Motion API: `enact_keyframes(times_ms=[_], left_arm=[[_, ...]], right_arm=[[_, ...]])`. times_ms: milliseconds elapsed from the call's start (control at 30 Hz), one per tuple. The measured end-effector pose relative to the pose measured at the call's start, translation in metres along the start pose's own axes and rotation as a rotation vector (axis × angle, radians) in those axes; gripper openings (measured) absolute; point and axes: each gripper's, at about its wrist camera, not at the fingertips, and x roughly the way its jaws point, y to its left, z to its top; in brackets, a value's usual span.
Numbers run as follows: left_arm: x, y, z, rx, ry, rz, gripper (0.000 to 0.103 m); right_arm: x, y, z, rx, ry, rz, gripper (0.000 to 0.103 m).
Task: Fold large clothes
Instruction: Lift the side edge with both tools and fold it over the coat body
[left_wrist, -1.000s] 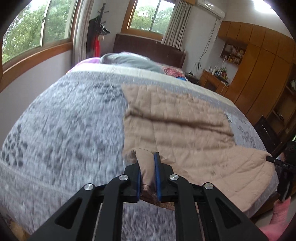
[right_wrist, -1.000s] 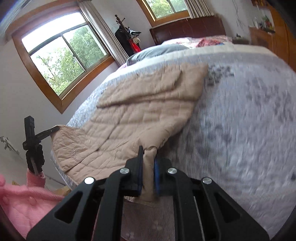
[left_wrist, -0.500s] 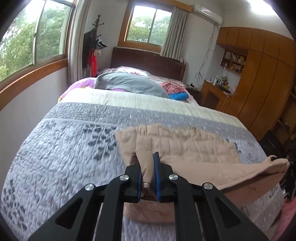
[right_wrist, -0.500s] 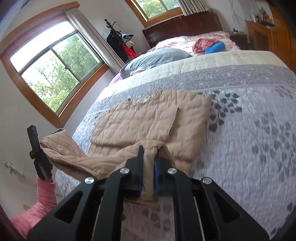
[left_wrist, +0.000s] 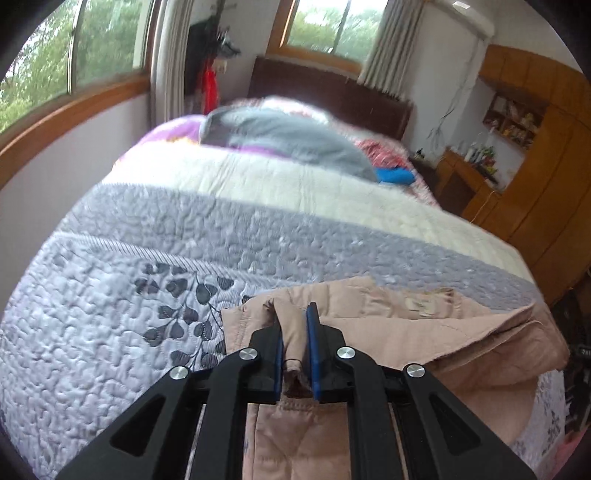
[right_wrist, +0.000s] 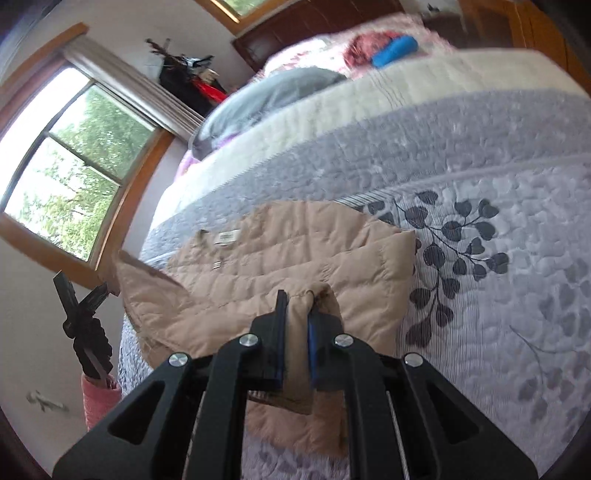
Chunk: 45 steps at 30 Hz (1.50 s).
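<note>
A tan quilted jacket (left_wrist: 424, 332) lies on the grey patterned bedspread (left_wrist: 147, 295), its lower part doubled over the upper part. My left gripper (left_wrist: 293, 325) is shut on a fold of the jacket's hem at its left corner. In the right wrist view the jacket (right_wrist: 295, 258) shows its collar label, and my right gripper (right_wrist: 295, 310) is shut on the hem at its right corner. The left gripper (right_wrist: 83, 299) also shows there, at the jacket's far corner. Both hold the hem just above the jacket's collar end.
A grey pillow (left_wrist: 288, 136) and a blue roll (left_wrist: 395, 175) lie at the head of the bed. Windows and a coat stand (left_wrist: 210, 59) line the left wall. Wooden cabinets (left_wrist: 535, 166) stand on the right. A pink sleeve (right_wrist: 99, 398) shows at the left.
Both grippers have carried the jacket's hem up and forward toward the head of the bed, doubling the lower part over the upper part. Both stay shut on the fabric.
</note>
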Motion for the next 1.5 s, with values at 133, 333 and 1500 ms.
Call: enact_keyframes(times_ms=[133,333,1500], left_arm=[[0.045,0.008,0.002,-0.034,0.076,0.015,0.011],[0.093,0.024,-0.001,-0.097,0.162,-0.016,0.014],[0.001,0.022,-0.113,0.008,0.116,-0.074,0.020]], right_arm=[[0.029,-0.019,0.012,0.055,0.036,0.006,0.008],[0.049,-0.035,0.018,0.092,0.058,0.021,0.009],[0.018,-0.003,-0.104,-0.069,0.004,-0.047,0.008]])
